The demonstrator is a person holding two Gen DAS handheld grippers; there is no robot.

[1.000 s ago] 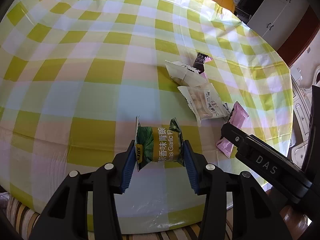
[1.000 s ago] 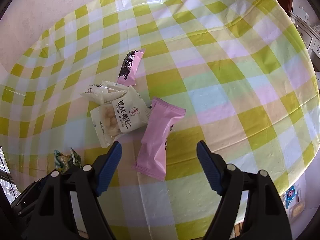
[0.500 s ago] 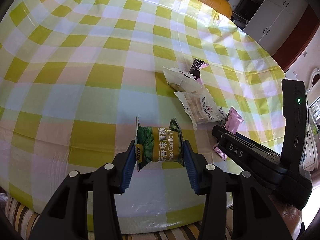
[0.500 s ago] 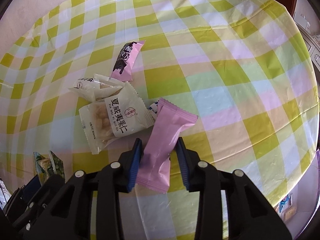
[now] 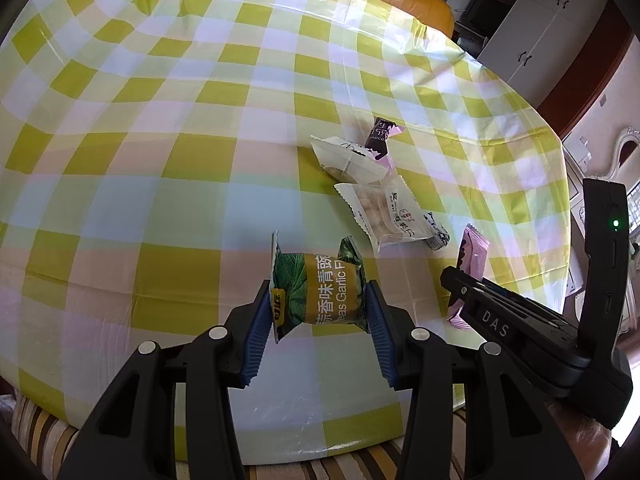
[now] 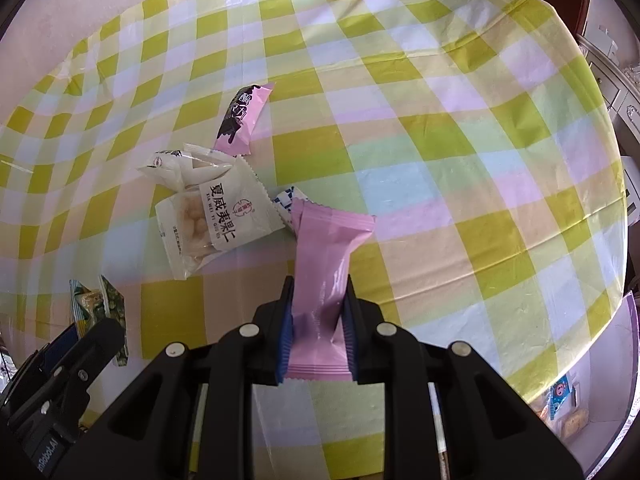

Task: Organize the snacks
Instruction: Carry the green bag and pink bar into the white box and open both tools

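Observation:
My left gripper (image 5: pixel 318 300) is shut on a green and yellow garlic pea packet (image 5: pixel 320 286), held just above the checked tablecloth (image 5: pixel 160 152). My right gripper (image 6: pixel 318 312) is shut on a plain pink packet (image 6: pixel 324 272), whose far end rests near the snack pile. It also shows in the left wrist view (image 5: pixel 472 256). The pile holds a clear white nut packet (image 6: pixel 216 220), a white packet (image 6: pixel 180 166) behind it, a pink and black packet (image 6: pixel 242 118) and a small blue and white sweet (image 6: pixel 286 204).
The table's near edge runs just below both grippers, with striped fabric (image 5: pixel 40 436) under it. An orange chair (image 5: pixel 404 0) and white cabinets (image 5: pixel 532 12) stand beyond the far side. More snacks lie on the floor (image 6: pixel 564 412) at the right.
My right gripper has closed from wide open onto the plain pink packet. The left gripper still holds the pea packet in about the same place.

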